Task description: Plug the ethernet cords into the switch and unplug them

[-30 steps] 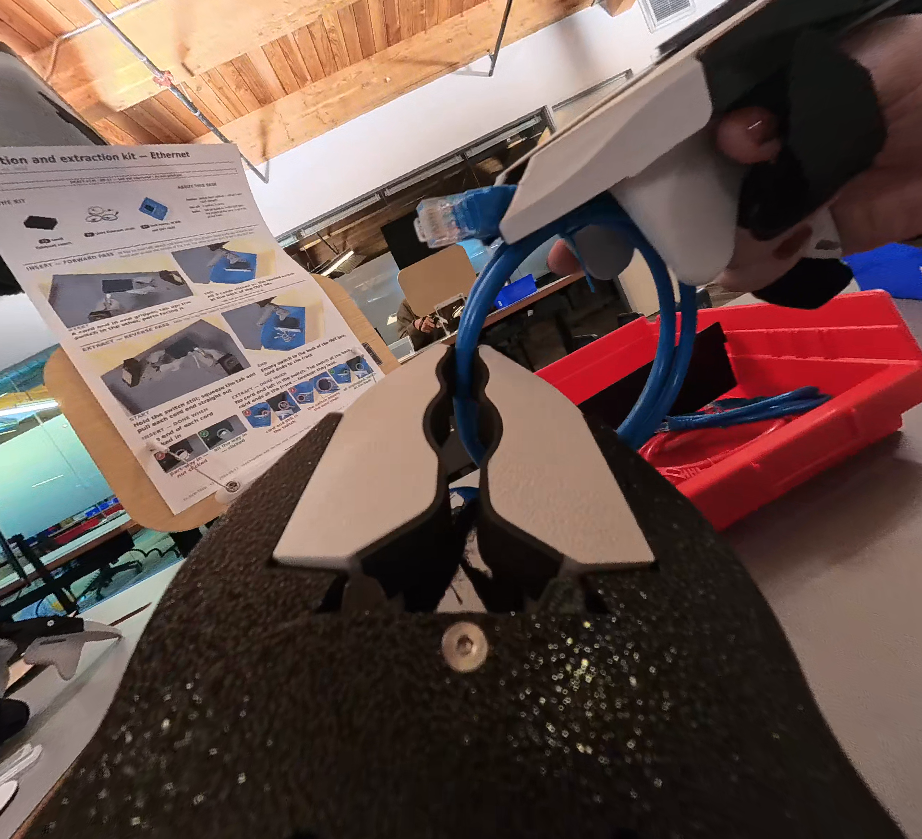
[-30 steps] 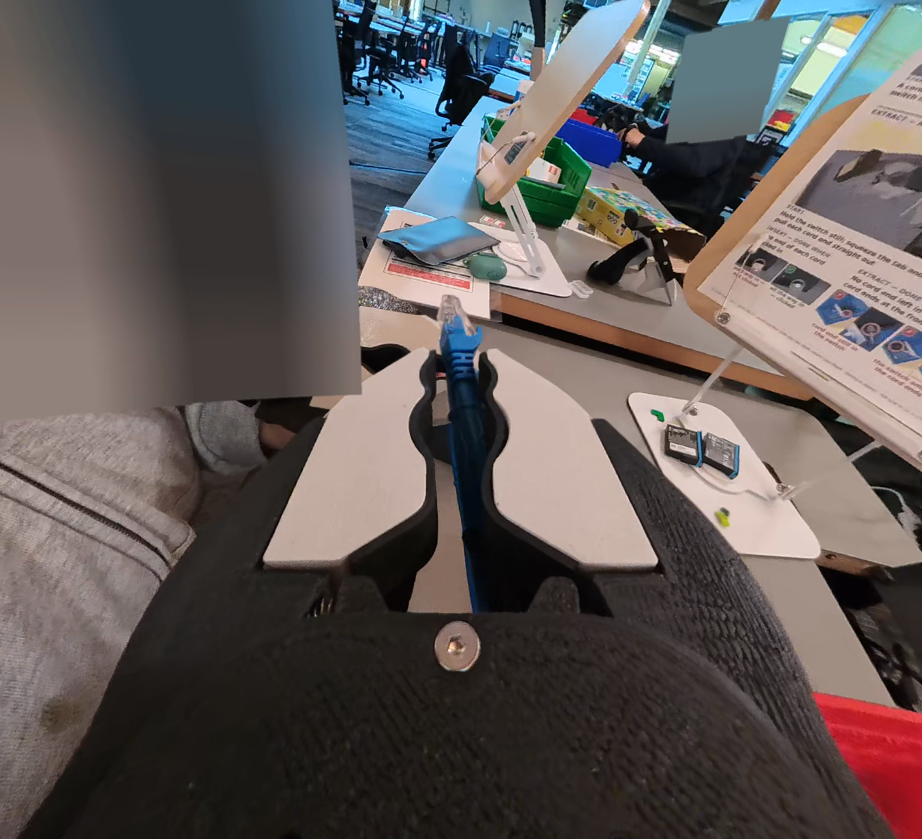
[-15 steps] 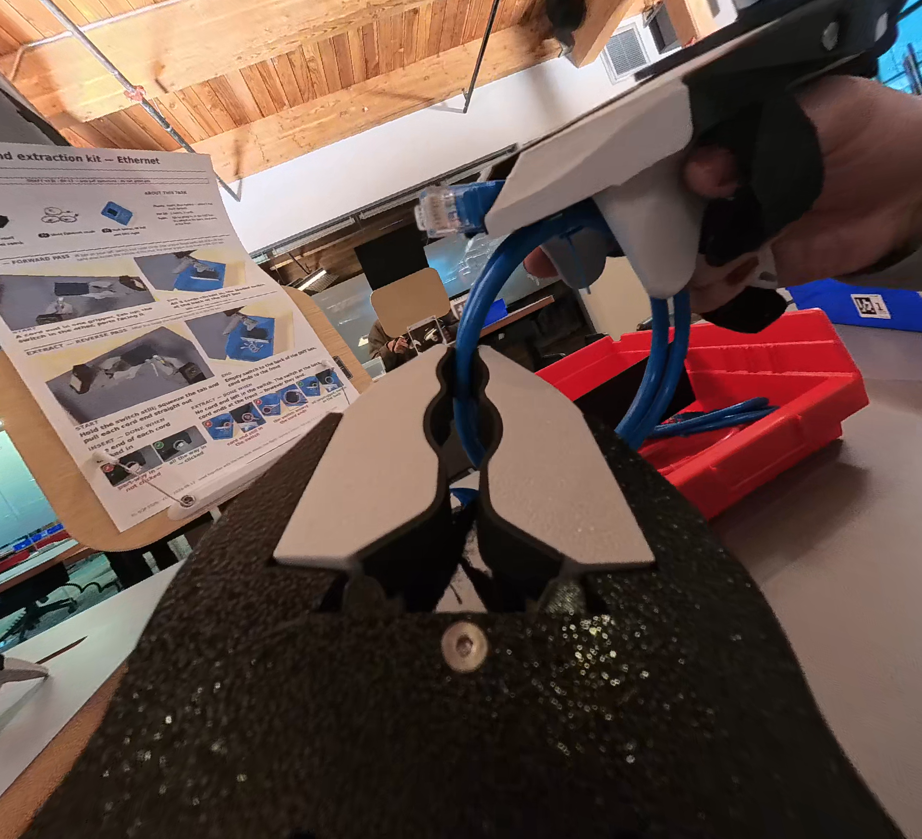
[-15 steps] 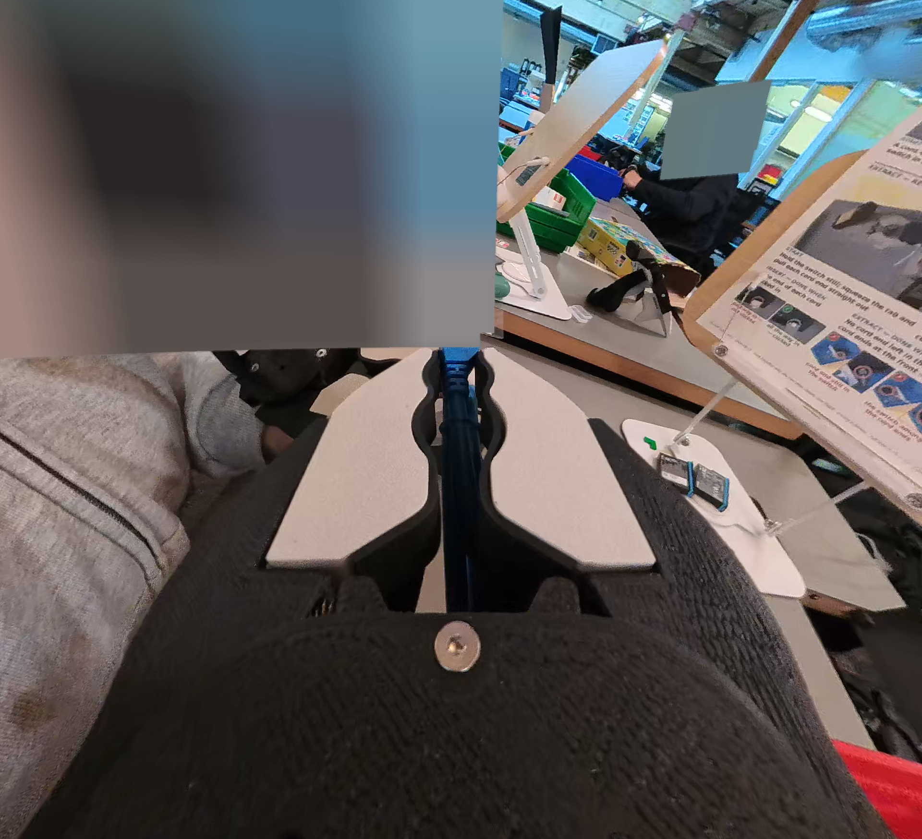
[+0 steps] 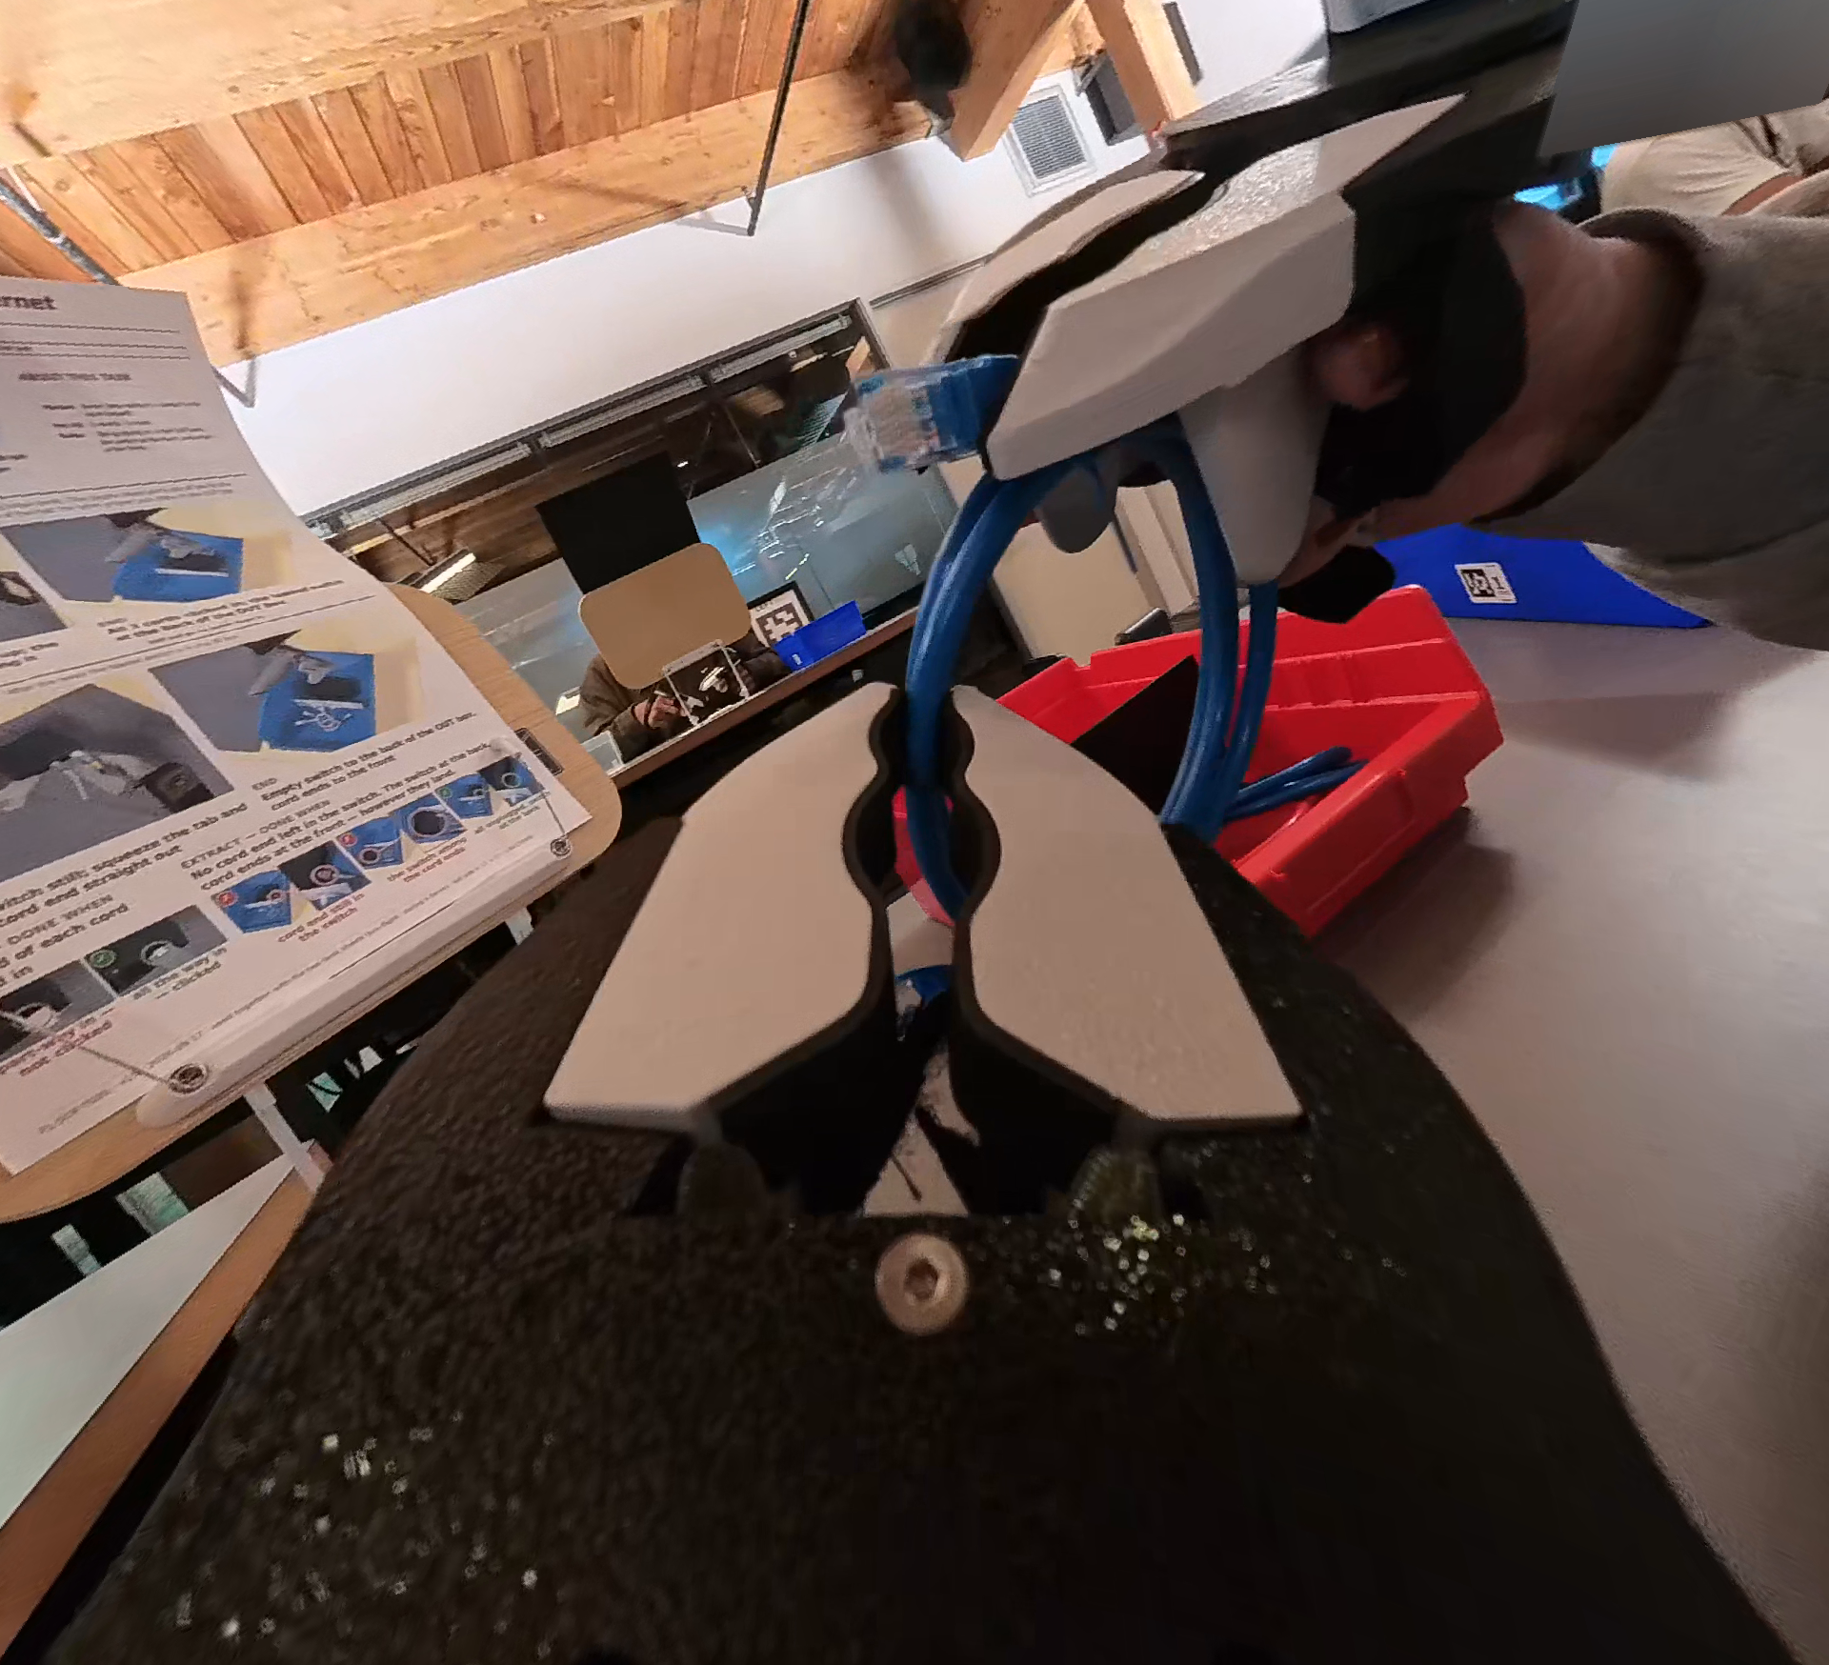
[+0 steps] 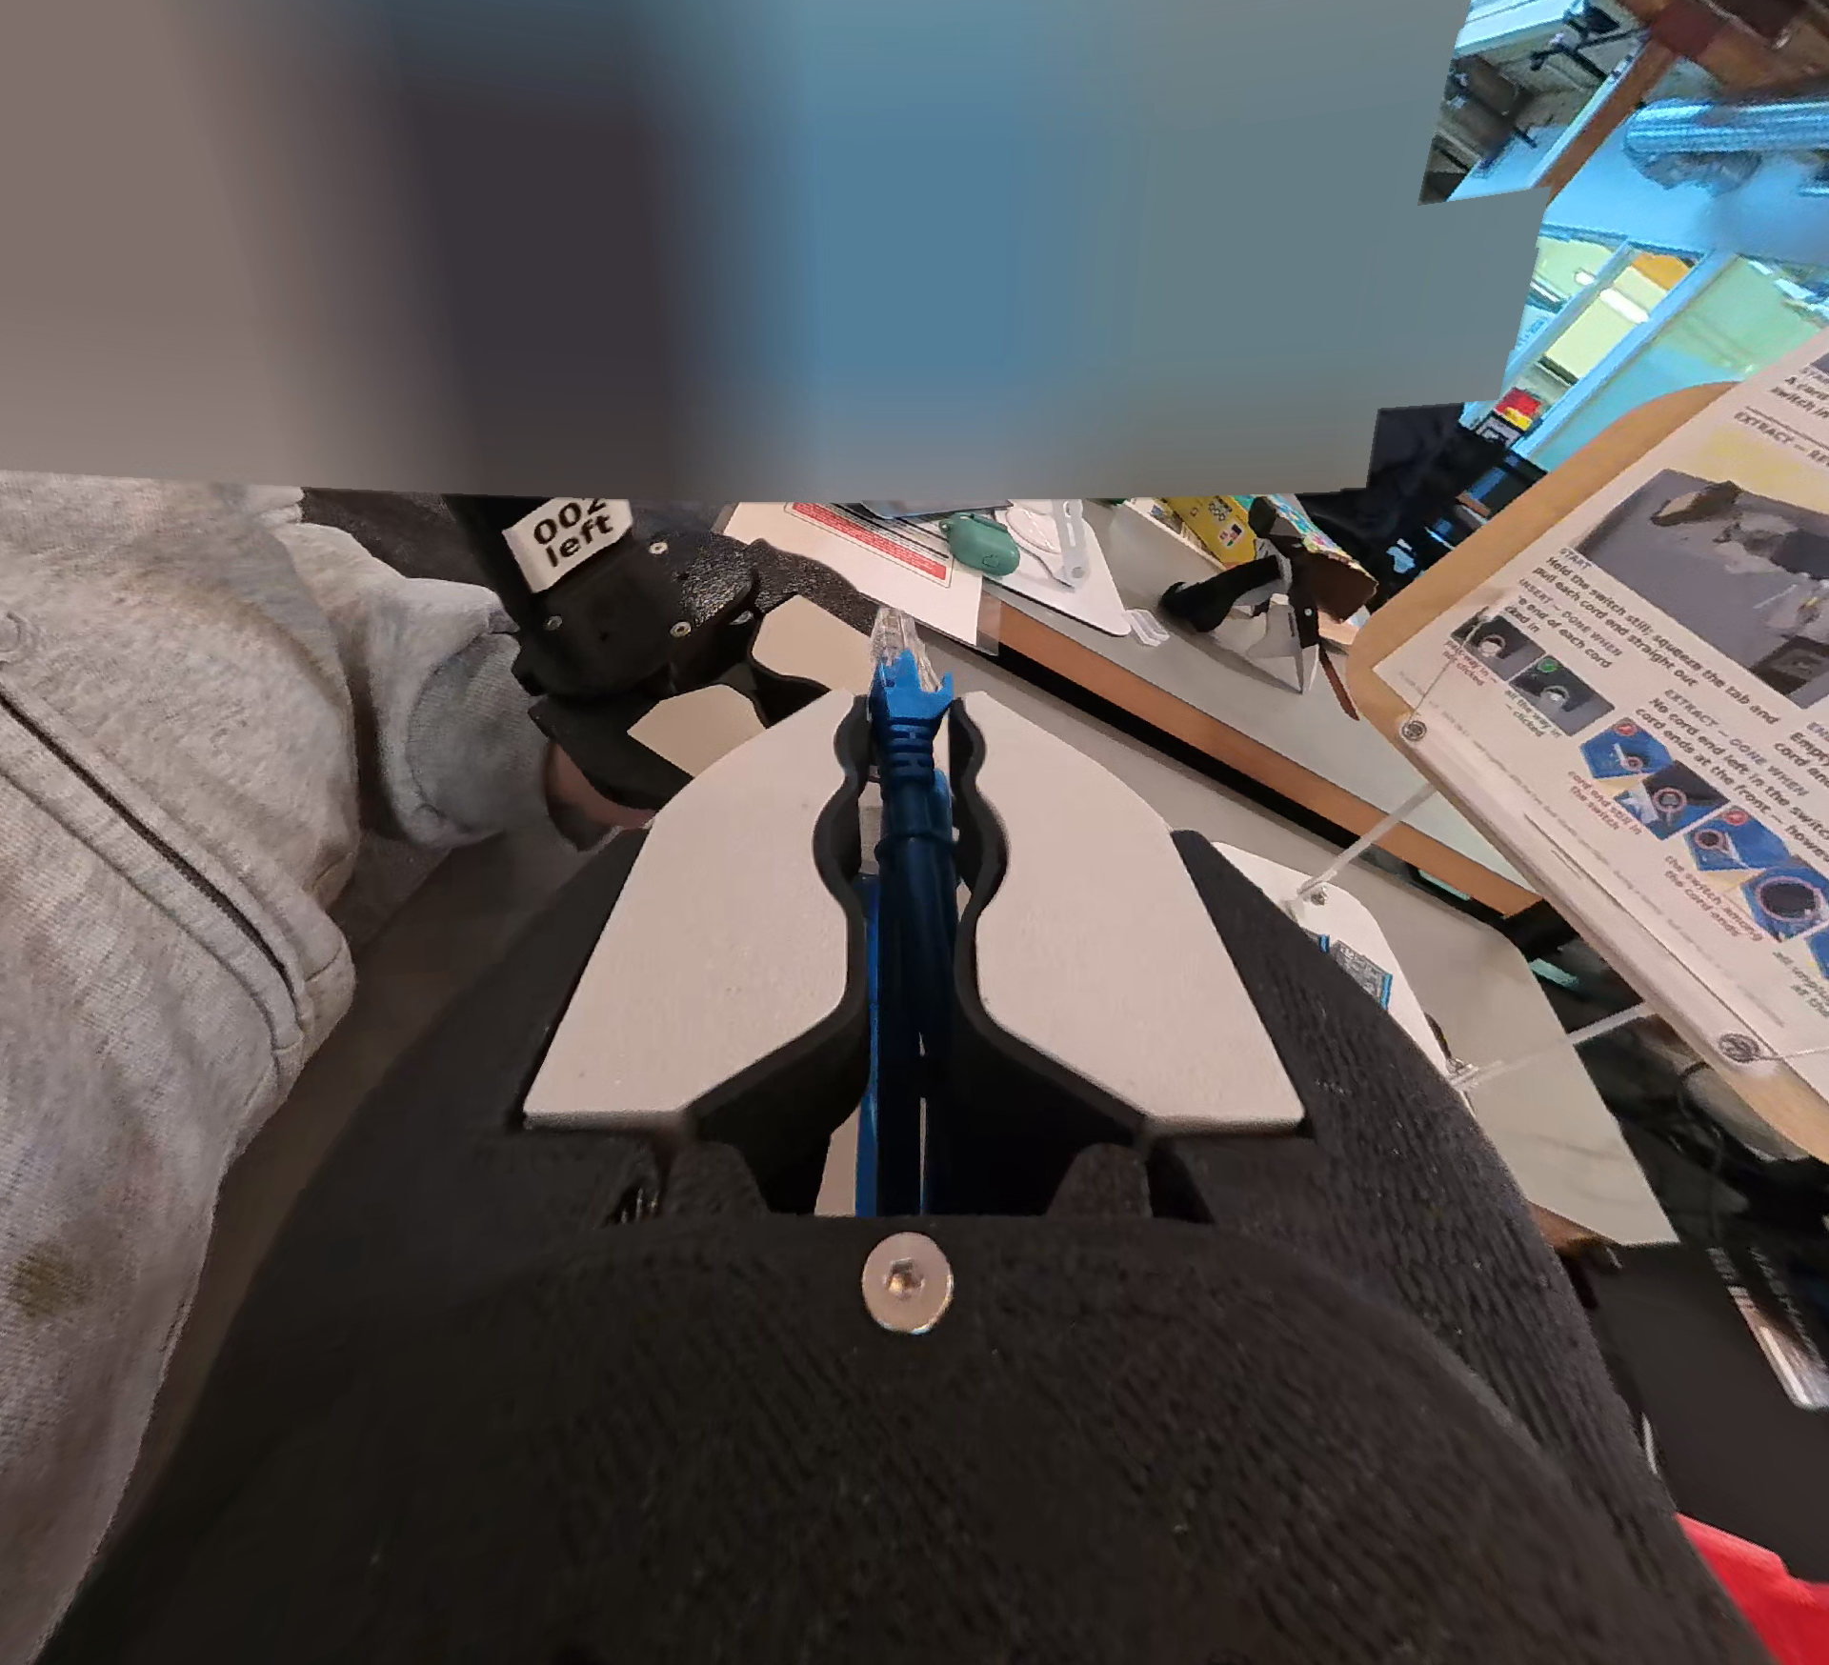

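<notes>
A grey table [image 5: 1633, 875] is seen under both tools, with a red plastic bin [image 5: 1386, 786] resting on it in the left wrist view; loops of blue cable lie inside the bin. A printed instruction sheet [image 5: 198, 727], clipped to a tilted wooden board [image 5: 554, 786], is seen at the left of that view, and the same sheet [image 6: 1683, 727] stands at the right edge of the right wrist view. A grey sleeve [image 6: 178, 776] fills the left of the right wrist view. The left gripper [image 5: 920, 801] is pressed together on a blue Ethernet cable [image 5: 925, 677], which is pinched between its pale fingers near the tips. From there the cable rises in a loop to the right gripper [image 5: 990, 390], which is held above by a hand [image 5: 1544, 390] and is closed on the cable just behind its clear plug [image 5: 881, 425]. In the right wrist view the right gripper [image 6: 911, 727] is seen clamped on the blue strain-relief boot [image 6: 906, 727], with the clear plug [image 6: 891, 633] protruding past the fingertips. The left gripper's black body [image 6: 633, 628] is seen just beyond, to the left.
</notes>
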`<state>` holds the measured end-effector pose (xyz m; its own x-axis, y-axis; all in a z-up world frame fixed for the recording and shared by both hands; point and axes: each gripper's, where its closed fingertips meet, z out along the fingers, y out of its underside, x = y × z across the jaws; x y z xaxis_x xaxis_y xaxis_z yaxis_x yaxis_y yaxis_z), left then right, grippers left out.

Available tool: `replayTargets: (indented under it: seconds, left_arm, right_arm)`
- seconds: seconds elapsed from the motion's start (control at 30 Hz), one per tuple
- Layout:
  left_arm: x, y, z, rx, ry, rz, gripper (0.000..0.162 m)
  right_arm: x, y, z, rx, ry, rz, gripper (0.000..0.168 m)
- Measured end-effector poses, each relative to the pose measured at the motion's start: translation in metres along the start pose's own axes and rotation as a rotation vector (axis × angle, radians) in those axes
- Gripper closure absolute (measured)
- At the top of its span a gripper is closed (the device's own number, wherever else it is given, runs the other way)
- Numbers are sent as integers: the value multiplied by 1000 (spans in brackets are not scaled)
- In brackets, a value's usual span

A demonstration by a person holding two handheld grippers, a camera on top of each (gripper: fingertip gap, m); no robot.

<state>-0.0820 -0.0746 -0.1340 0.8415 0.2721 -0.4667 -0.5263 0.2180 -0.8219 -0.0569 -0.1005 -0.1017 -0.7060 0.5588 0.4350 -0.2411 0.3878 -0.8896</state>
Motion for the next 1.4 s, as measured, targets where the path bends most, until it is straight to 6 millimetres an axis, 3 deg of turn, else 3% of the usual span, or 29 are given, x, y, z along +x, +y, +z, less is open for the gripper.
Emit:
replayTargets:
  seconds: [0.37,0.43,0.5,0.63,0.77,0.87,1.03,1.27,1.4]
  left_arm:
    - [8,7,-1,-37,122,-86,154]
    - [7,5,-11,-51,150,-125,151]
    - [-7,8,-27,-89,93,-139,142]
    - [-38,63,-72,-428,-73,-188,111]
    - [-38,124,-110,-792,-118,-235,83]
    - [-30,156,-125,-975,-101,-324,76]
    - [-30,167,-127,-990,-99,-362,100]
    - [-33,164,-125,-954,-105,-334,108]
    - [-32,167,-122,-968,-101,-342,109]
  right_arm:
    - [-1,9,2,-41,28,-95,156]
    - [-1,11,1,-48,41,-122,157]
    - [2,15,-1,-71,66,-147,156]
    - [11,28,3,-146,111,-223,156]
    - [18,34,17,-191,134,-301,156]
    - [24,39,25,-229,160,-349,156]
    - [27,58,33,-342,172,-447,156]
    - [25,87,44,-437,137,-490,156]
    - [14,103,54,-481,110,-572,156]
